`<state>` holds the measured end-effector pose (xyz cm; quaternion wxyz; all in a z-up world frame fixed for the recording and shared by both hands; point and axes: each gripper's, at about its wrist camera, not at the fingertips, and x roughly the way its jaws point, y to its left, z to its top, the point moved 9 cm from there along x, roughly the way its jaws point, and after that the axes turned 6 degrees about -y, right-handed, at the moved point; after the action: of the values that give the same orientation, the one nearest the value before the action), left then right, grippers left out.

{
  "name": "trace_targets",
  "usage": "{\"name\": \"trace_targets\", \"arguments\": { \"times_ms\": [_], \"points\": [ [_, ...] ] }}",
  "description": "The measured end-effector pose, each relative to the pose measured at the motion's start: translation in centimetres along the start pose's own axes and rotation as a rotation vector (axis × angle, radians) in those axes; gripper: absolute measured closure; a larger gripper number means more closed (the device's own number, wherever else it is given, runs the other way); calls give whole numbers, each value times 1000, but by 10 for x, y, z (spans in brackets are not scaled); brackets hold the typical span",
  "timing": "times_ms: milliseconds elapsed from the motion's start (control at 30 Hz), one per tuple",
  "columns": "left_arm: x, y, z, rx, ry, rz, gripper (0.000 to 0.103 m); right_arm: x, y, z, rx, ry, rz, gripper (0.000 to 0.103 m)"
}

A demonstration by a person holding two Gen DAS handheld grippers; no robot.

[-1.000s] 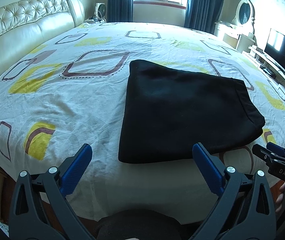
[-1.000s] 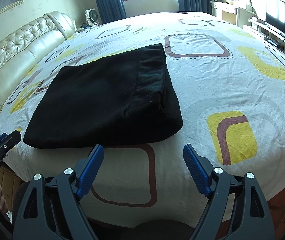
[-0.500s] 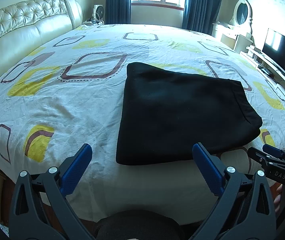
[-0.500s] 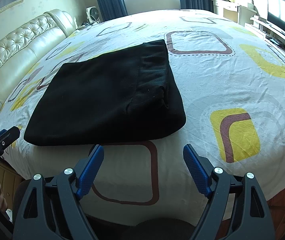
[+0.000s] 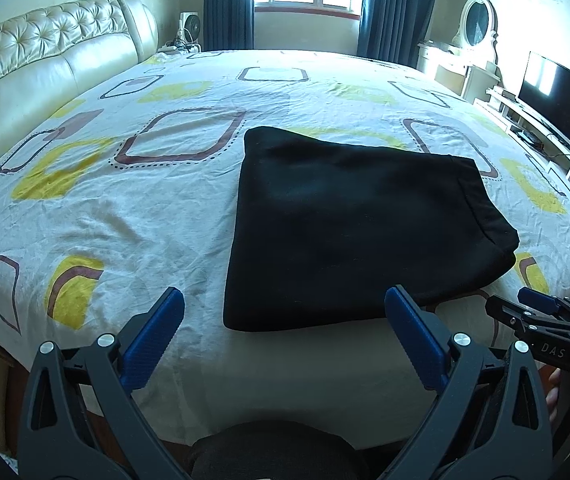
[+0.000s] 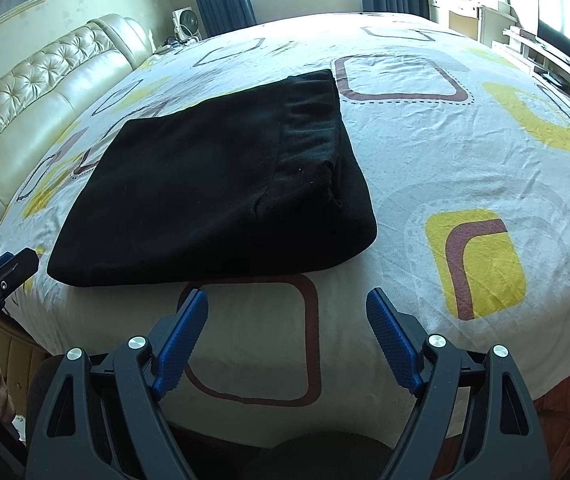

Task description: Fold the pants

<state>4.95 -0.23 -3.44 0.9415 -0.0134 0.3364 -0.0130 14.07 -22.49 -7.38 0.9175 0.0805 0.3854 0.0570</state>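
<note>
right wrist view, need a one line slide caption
Open right gripper hovers near folded black pants on a patterned bedsheet.

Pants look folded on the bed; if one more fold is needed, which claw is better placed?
Probably the left claw: the pants near edge lies just beyond its open tips. The right claw faces mostly bare sheet.

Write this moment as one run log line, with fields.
task: fold pants | pants: folded compact, flat on bed | left gripper: open, empty | right gripper: open, empty | contact: none
</note>
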Motion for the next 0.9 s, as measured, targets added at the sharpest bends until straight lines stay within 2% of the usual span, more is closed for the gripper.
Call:
{"name": "trace_targets", "arguments": {
  "times_ms": [267, 567, 633, 767, 900],
  "points": [
    [-4, -6, 4, 8, -14, -25, 3, 0, 1, -1, -2, 8, 5, 23],
    [-4, -7, 6, 8, -16, -22, 3, 2, 2, -4, -4, 24, 12, 23],
    [-7, -5, 9, -3, -37, -4, 3, 3, 2, -4, -4, 26, 14, 23],
    [-10, 4, 12, 8, -50, 91, 2, 3, 2, -5, 0, 30, 17, 23],
    [-6, -3, 13, -5, 17, -22, 3, 3, 1, -6, 10, 37, 24, 23]
  ]
}}
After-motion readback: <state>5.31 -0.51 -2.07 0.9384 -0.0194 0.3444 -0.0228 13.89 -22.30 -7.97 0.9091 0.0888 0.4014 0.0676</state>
